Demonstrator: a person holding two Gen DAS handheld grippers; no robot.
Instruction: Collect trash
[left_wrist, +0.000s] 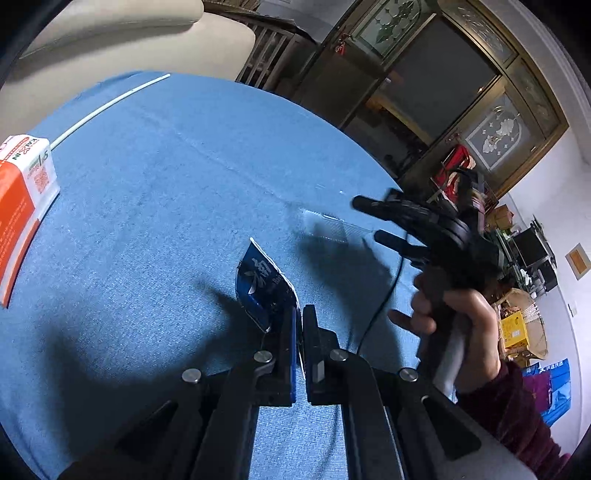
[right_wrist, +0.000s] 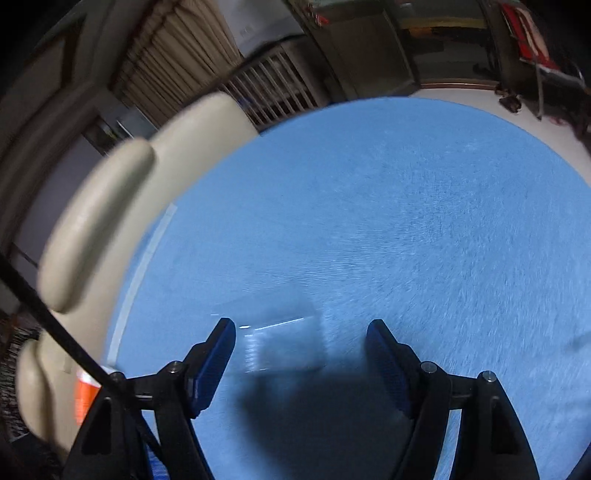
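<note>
Left claw (left_wrist: 300, 325) clamped on blue wrapper (left_wrist: 264, 286), raised over blue desk (left_wrist: 166, 192). Right claw (right_wrist: 301, 354) spread wide above clear plastic scrap (right_wrist: 286, 345) at 12 o'clock. Orange box (left_wrist: 22, 199) at 9 o'clock.

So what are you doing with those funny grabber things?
Picking up trash off the blue table. The left gripper is shut on a blue wrapper and holds it above the cloth. The right gripper is open, over a clear plastic piece lying on the table, not yet grabbed. An orange and white box sits near the table's edge.
</note>
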